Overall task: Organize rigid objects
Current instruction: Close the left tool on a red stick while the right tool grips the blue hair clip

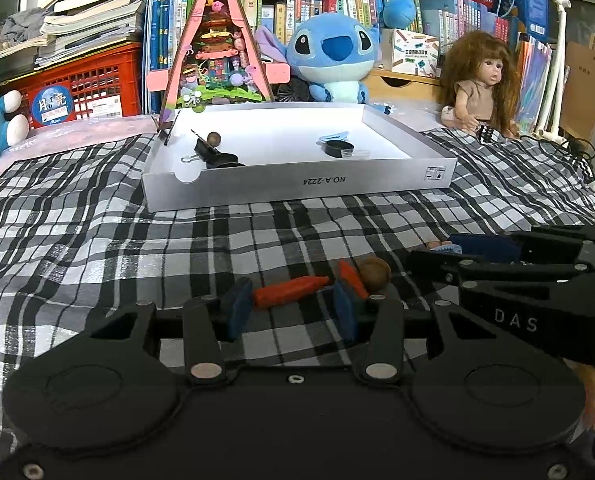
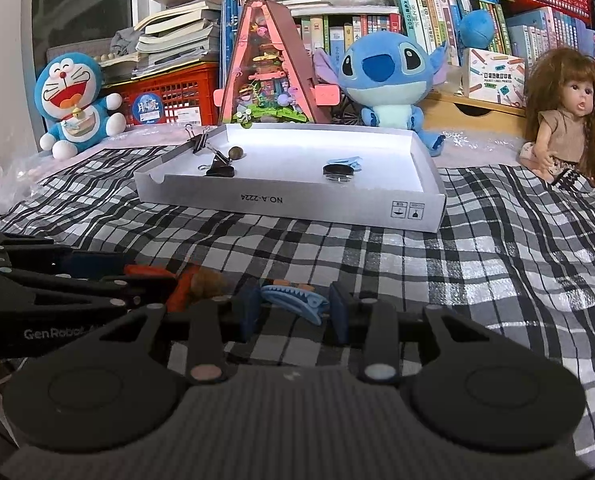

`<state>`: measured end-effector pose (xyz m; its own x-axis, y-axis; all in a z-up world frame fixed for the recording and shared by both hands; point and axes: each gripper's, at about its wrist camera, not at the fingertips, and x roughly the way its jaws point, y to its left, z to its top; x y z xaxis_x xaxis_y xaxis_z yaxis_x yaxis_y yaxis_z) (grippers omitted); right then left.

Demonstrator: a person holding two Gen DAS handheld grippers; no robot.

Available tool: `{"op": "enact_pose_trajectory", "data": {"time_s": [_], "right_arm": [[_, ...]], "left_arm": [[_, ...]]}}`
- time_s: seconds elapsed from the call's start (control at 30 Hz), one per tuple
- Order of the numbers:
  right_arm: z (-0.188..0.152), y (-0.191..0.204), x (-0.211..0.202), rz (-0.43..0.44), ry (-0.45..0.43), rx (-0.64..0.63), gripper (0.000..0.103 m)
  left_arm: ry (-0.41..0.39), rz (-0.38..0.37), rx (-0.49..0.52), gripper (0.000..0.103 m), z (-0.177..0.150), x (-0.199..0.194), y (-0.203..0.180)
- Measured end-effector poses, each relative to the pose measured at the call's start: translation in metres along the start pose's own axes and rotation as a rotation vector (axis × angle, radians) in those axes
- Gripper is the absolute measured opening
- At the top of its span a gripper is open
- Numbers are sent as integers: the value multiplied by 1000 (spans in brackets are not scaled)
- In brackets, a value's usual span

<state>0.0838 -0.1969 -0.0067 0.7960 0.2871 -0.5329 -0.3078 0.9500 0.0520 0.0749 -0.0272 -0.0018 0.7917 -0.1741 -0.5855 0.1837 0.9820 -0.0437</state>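
Note:
On the checked cloth, my left gripper (image 1: 291,312) is shut on an orange peg (image 1: 289,294) lying crosswise between its blue pads (image 1: 237,308). A second orange piece (image 1: 351,278) and a brown ball (image 1: 373,274) lie just past the right pad. My right gripper (image 2: 295,314) is shut on a blue claw hair clip (image 2: 295,300), with a pad against each end. The two grippers sit side by side: the right gripper (image 1: 445,250) shows at the right of the left wrist view. The left gripper (image 2: 137,272) shows at the left of the right wrist view.
A shallow white box (image 1: 297,188) stands beyond on the cloth, holding binder clips (image 1: 205,152), a brown ball (image 1: 214,138), a black round lid (image 1: 339,148) and a pale blue clip (image 1: 335,136). Behind it are a blue plush (image 1: 329,56), a doll (image 1: 477,80), a pink model house and books.

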Motion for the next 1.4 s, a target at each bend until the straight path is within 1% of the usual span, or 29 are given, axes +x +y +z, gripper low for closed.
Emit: {"op": "enact_pose_trajectory", "data": {"time_s": [0.03,0.1,0.13,0.17,0.23,0.4,0.43,0.47,0.53,0.63,0.7,0.73,0.8,0.83,0.9,0.97,1.1,1.17,1.27,1.4], "right_arm": [[0,0,0,0,0,2,43],[-1,-1,0,0,0,8,43],[-1,-2,-1,0,-1,9,43],[-1,-2,-1,0,-2,11,43],[-2,-2,-1,0,-3,13,43],[-1,-2,-2,2,-8,21,43],[-1,-2,-2,2,-9,21,43],[-1,-2,-2,2,-9,21,43],[-1,-2,-2,3,-9,21,43],[-1,-2,-1,4,-7,21,43],[-1,-2,-1,3,-7,21,43],[-1,-2,-1,3,-7,21,43],[-1,-2,-1,3,-7,23,43],[-1,-2,-1,3,-8,23,43],[-2,-2,-1,4,-9,22,43],[-2,-1,-1,3,-9,21,43],[-3,-1,-1,3,-10,21,43],[-3,-1,-1,3,-10,21,43],[-3,-1,-1,3,-10,23,43],[-3,-3,-2,2,-12,27,43]], "left_arm": [[-1,1,-2,41,0,1,-1],[-7,-2,-2,35,0,1,-1],[-9,-7,-1,29,0,1,-2],[-11,-12,-1,19,-1,0,-1],[-14,-32,-2,12,-1,-1,-1],[-20,-59,-2,10,1,-3,-1],[-20,-64,-3,10,1,-3,-1],[-21,-65,-8,13,1,-3,0],[-15,-45,-20,15,2,-2,3],[-14,4,-27,16,4,-2,12],[-13,40,-30,20,5,-2,20],[-10,60,-31,24,6,-1,24],[-2,106,-33,27,6,0,32],[0,115,-36,29,6,0,34],[2,104,-53,34,6,-2,37],[-1,82,-62,42,6,-6,36],[-15,38,-35,45,5,-12,21],[-17,36,-16,45,6,-11,14],[-14,64,0,45,7,-4,10],[14,134,-17,44,9,8,16]]}}
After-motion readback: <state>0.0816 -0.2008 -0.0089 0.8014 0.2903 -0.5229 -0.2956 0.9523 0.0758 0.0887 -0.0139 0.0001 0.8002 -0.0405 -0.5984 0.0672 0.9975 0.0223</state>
